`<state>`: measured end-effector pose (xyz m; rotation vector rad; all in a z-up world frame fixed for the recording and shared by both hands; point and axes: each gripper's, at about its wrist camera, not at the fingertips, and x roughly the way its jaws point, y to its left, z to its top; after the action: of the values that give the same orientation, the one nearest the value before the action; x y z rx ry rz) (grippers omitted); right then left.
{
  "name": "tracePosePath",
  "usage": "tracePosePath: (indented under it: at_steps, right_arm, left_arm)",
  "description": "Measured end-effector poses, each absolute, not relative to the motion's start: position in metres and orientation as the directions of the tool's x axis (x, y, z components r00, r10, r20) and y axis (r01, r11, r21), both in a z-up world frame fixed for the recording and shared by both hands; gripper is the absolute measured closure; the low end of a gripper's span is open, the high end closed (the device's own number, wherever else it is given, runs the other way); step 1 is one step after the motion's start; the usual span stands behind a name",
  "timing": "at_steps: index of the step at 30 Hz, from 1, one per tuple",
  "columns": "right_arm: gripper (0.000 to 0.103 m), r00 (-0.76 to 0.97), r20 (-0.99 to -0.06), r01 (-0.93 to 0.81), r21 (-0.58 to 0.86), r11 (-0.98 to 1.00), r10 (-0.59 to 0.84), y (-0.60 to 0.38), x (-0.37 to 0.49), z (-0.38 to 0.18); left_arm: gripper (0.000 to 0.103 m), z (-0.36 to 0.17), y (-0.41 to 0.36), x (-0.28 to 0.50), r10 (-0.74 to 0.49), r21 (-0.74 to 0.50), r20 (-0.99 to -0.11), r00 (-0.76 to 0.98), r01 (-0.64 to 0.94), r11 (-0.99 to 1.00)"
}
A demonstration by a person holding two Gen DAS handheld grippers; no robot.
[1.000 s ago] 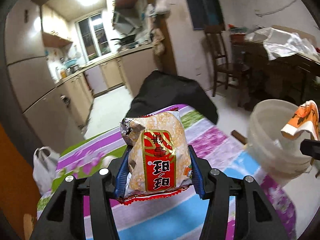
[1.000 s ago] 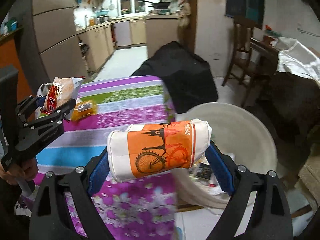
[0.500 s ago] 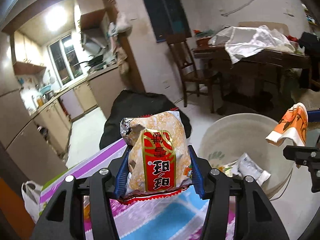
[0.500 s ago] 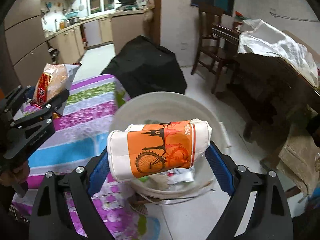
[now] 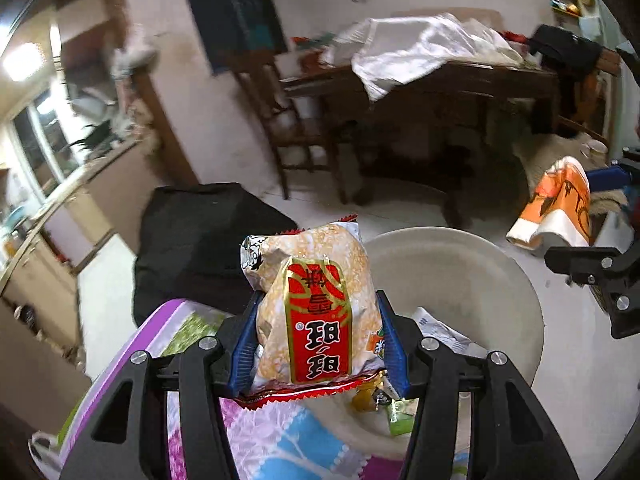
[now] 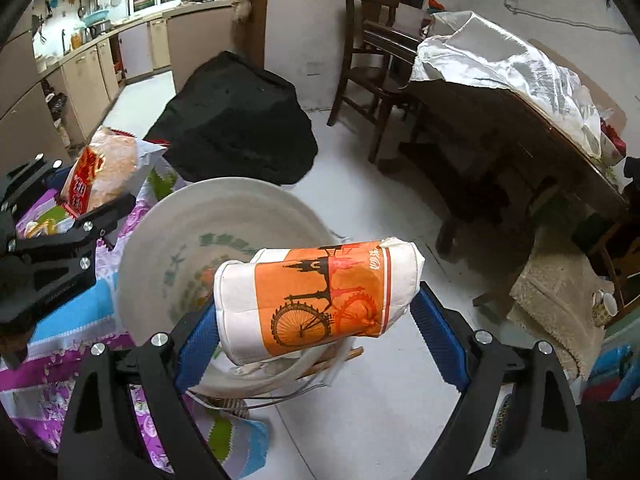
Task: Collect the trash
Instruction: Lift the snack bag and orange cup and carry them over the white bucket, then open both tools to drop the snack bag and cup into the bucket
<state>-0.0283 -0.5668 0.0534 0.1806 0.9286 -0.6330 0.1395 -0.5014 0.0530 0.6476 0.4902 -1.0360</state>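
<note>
Your left gripper (image 5: 318, 344) clamps the snack packet (image 5: 316, 308); your right gripper (image 6: 316, 320) pinches the orange paper cup (image 6: 320, 304). Both hang over the white bucket (image 6: 160, 240) beside the table's edge, already holding wrappers. Dropping remains.

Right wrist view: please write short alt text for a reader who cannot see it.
The right gripper holds an orange-and-white paper cup sideways between its blue fingers, above a white bucket. At left, the left gripper holds a snack packet over a flowered tablecloth.

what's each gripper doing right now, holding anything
Left gripper: shut on the snack packet.
Right gripper: shut on the orange tissue pack, over the white bucket.
</note>
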Motion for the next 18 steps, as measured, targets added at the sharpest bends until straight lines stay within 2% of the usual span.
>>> tracePosePath:
  at_steps: [6, 9, 18]
  right_arm:
    - [0.017, 0.401, -0.822, 0.555, -0.134, 0.821, -0.405, -0.58, -0.015, 0.05]
    - [0.017, 0.379, -0.837, 0.536, -0.15, 0.831, -0.395, -0.581, -0.007, 0.045]
    - [0.017, 0.328, -0.865, 0.478, -0.194, 0.857, -0.379, -0.574, 0.008, 0.024]
  left_arm:
    - [0.048, 0.055, -0.516, 0.151, -0.642, 0.229, -0.693, 0.328, 0.945, 0.235]
    - [0.048, 0.046, -0.521, 0.159, -0.641, 0.167, -0.719, 0.268, 0.962, 0.214]
    - [0.048, -0.006, -0.529, 0.177, -0.549, 0.172, -0.785, 0.286, 0.953, 0.251]
